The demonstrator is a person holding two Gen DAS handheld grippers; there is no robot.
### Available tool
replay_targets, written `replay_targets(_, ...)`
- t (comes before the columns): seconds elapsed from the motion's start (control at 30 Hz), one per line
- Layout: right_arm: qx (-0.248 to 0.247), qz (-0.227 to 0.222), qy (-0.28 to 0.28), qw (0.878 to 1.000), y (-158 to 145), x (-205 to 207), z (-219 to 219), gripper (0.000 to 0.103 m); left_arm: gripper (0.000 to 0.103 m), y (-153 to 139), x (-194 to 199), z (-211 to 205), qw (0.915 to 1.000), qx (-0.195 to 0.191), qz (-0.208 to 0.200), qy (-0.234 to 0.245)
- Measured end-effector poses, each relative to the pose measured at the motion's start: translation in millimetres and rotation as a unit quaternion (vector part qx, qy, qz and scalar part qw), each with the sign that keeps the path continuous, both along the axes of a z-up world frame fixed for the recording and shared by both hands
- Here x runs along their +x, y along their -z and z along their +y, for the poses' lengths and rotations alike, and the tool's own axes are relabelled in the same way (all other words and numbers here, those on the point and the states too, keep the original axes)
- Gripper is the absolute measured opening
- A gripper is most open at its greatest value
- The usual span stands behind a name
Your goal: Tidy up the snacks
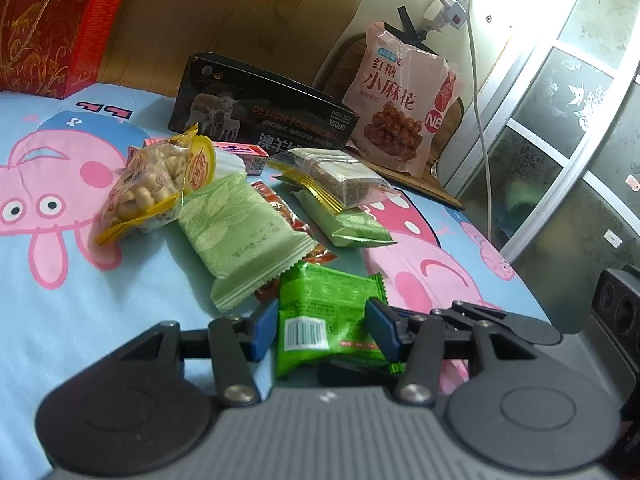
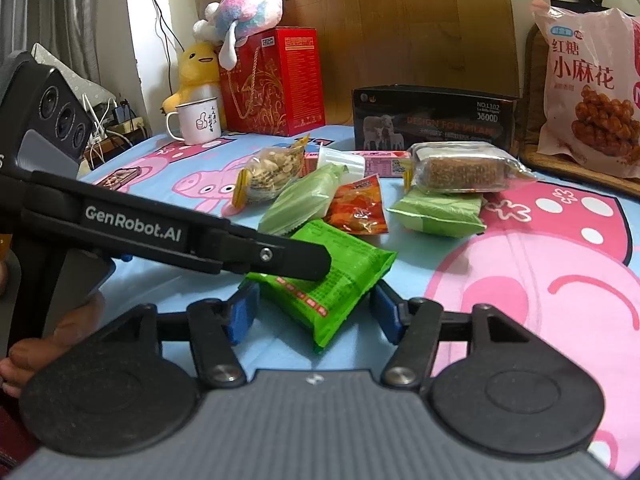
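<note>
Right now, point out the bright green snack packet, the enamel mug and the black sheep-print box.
bright green snack packet [image 1: 320,312], left wrist view, printed back.
enamel mug [image 2: 199,120], right wrist view, side wall.
black sheep-print box [image 2: 432,124], right wrist view, front face.

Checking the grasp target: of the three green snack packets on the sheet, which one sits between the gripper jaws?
The bright green packet, nearest the cameras with a barcode on it. The two pale green packets lie farther back in the pile.
</note>
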State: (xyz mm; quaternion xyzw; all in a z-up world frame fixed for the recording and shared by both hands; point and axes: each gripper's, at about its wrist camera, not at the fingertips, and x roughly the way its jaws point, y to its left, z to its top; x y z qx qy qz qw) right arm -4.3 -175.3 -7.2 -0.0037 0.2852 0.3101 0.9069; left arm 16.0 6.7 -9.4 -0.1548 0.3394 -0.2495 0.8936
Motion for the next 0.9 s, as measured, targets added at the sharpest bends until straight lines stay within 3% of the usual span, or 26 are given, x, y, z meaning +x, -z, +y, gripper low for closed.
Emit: replay_targets(0.9, 0.008, 0.001, 0.002, 1.0, 0.0, -0.4, -1.4, 0.064, 0.05, 0.3, 0.2, 0.0, 1.0, -0.001, -0.001, 0.002)
